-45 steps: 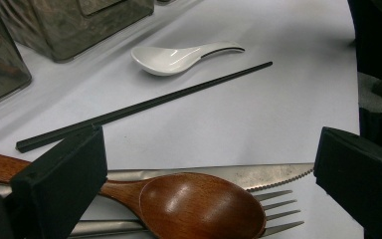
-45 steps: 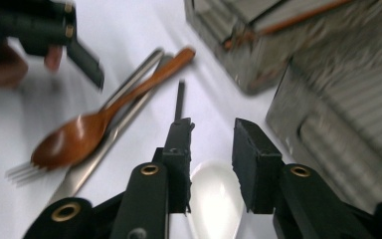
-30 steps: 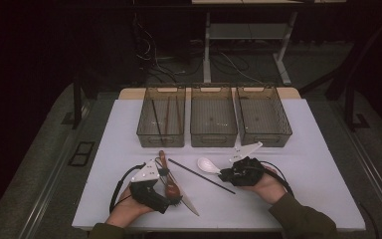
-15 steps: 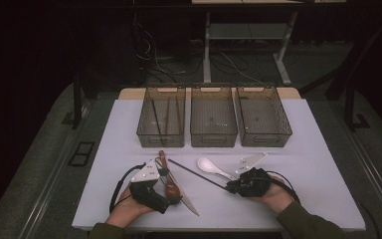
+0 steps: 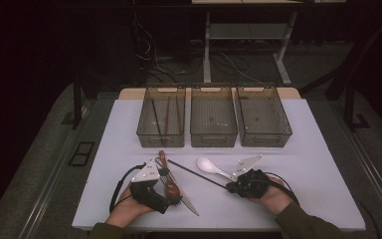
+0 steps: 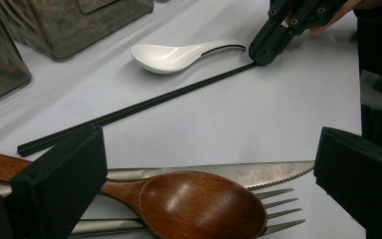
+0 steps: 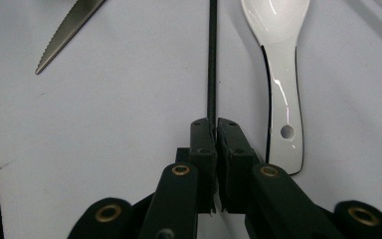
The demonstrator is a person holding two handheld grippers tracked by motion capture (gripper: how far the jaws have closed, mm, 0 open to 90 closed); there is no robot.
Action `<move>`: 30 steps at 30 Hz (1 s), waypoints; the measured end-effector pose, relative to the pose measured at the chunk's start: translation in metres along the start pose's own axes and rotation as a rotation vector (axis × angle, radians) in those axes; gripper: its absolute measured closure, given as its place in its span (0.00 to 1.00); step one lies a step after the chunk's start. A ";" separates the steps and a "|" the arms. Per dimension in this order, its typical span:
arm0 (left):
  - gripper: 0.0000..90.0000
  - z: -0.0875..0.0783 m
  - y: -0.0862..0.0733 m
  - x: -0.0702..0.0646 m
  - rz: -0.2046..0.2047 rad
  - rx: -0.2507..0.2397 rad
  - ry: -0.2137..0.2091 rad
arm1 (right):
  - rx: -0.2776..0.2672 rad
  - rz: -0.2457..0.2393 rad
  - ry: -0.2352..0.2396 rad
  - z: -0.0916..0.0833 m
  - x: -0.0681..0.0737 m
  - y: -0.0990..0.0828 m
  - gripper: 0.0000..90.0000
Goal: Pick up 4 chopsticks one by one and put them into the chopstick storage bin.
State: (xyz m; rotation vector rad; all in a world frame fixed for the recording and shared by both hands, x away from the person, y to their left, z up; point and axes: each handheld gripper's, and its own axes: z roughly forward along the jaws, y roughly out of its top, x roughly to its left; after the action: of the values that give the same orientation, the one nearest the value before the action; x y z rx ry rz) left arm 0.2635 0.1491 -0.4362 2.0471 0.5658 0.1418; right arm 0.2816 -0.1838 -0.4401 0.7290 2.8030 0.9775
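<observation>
A thin black chopstick [image 5: 199, 174] lies slantwise on the white table [image 5: 318, 164]. My right gripper [image 5: 232, 187] is shut on its near end; the jaws have just been closing with the chopstick [image 7: 212, 59] between them, and the right gripper [image 7: 215, 124] pads now pinch it. A white ceramic spoon [image 7: 278, 50] lies just beside it. My left gripper [image 6: 211, 164] stands open over a wooden spoon [image 6: 199, 209], a serrated knife [image 6: 229, 174] and a fork [image 6: 278, 209], touching none of them.
Three clear bins stand in a row at the back: the left bin [image 5: 161, 117] holds several chopsticks, the middle bin [image 5: 213, 117] and right bin [image 5: 263, 117] look bare. The knife [image 5: 189, 205] points at the table's front edge.
The right gripper has slid a little toward the front edge, to the chopstick's end, and its jaws have closed on it. The left gripper has stayed put.
</observation>
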 end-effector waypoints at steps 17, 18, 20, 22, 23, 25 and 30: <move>0.00 0.000 0.000 0.000 -0.001 0.002 0.001 | -0.036 -0.035 0.052 -0.035 -0.004 -0.022 0.95; 0.00 0.000 0.000 0.000 -0.001 0.002 0.001 | -0.039 -0.042 0.055 -0.038 -0.005 -0.026 0.95; 0.00 0.000 0.000 0.000 -0.002 0.002 0.001 | -0.042 -0.048 0.064 -0.044 -0.007 -0.035 0.95; 0.00 0.000 0.000 0.000 -0.001 0.003 0.002 | -0.039 -0.050 0.067 -0.050 -0.010 -0.044 0.95; 0.00 0.000 0.000 0.000 -0.001 0.004 0.001 | -0.033 -0.056 0.064 -0.053 -0.012 -0.049 0.95; 0.00 0.001 0.000 0.000 -0.002 0.004 0.002 | -0.025 -0.054 0.060 -0.057 -0.015 -0.057 0.95; 0.00 0.001 0.000 0.000 -0.001 0.014 0.000 | 0.008 -0.057 0.037 -0.057 -0.019 -0.066 0.95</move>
State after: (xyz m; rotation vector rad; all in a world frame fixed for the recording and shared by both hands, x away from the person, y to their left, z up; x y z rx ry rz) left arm 0.2641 0.1484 -0.4368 2.0599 0.5692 0.1375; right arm 0.2584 -0.2700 -0.4360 0.6346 2.8437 0.9806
